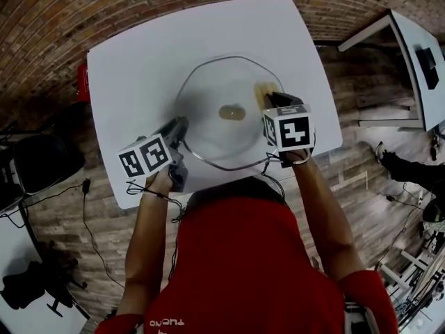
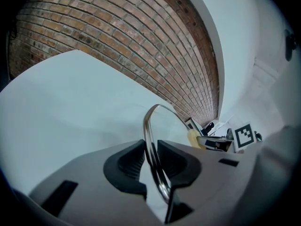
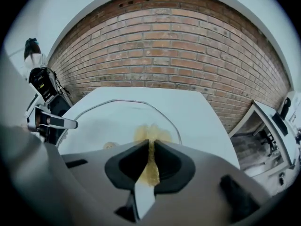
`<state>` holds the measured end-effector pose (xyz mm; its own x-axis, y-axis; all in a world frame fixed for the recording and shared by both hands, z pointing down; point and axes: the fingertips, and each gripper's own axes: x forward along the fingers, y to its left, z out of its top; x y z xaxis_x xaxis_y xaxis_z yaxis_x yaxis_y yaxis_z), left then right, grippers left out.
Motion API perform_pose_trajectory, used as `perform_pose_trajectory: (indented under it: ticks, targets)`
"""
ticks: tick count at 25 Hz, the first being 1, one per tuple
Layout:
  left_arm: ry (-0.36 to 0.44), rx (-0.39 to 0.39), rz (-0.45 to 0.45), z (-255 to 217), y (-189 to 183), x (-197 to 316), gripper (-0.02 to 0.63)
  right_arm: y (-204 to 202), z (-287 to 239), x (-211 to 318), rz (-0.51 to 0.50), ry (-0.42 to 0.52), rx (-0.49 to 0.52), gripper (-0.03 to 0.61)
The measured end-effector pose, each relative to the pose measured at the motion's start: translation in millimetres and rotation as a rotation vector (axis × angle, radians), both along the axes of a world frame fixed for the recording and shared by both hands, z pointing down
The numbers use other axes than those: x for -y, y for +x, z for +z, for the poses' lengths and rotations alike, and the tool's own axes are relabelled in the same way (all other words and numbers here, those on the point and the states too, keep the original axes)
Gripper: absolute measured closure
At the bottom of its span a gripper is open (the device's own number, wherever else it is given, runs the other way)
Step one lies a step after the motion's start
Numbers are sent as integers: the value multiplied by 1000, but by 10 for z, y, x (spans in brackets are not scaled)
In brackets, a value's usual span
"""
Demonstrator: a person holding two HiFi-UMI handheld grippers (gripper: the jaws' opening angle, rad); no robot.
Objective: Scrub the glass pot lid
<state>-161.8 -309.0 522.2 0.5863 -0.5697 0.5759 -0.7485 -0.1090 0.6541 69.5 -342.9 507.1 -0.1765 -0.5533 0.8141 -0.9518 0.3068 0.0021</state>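
Note:
A round glass pot lid [image 1: 222,92] with a metal rim and a tan knob [image 1: 231,112] lies on the white table [image 1: 132,68]. My left gripper [image 1: 179,129] is shut on the lid's near-left rim; in the left gripper view the steel rim [image 2: 151,140] runs between the black pads [image 2: 131,163]. My right gripper [image 1: 268,99] is shut on a yellow sponge [image 1: 261,92] that rests on the lid's right side. In the right gripper view the sponge [image 3: 150,138] is squeezed thin between the jaws, over the lid [image 3: 108,121].
A brick floor surrounds the table. A second white table [image 1: 417,54] stands at the right, and a black chair [image 1: 35,162] at the left. A red object [image 1: 83,82] shows at the table's left edge. The person's red shirt fills the lower middle.

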Motion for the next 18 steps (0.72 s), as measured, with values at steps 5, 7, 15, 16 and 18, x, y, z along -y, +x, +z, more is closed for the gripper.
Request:
perform_pose_trajectory:
  ticks: [5, 7, 15, 16, 18]
  targets:
    - [-1, 1, -7, 0, -15, 6, 522, -612, -202, -353, -117, -17, 117, 526]
    - [-1, 0, -10, 0, -23, 11, 522, -947, -232, -576, -194, -44, 159, 528]
    - [-4, 3, -10, 6, -10, -24, 523, -1606, -30, -1189, -364, -155, 217, 526]
    - [-4, 4, -9, 6, -10, -27, 523, -1601, -11, -1218, -365, -168, 216, 528]
    - [-3, 5, -6, 11, -9, -31, 523, -1542, 26, -1226, -350, -178, 212, 526]
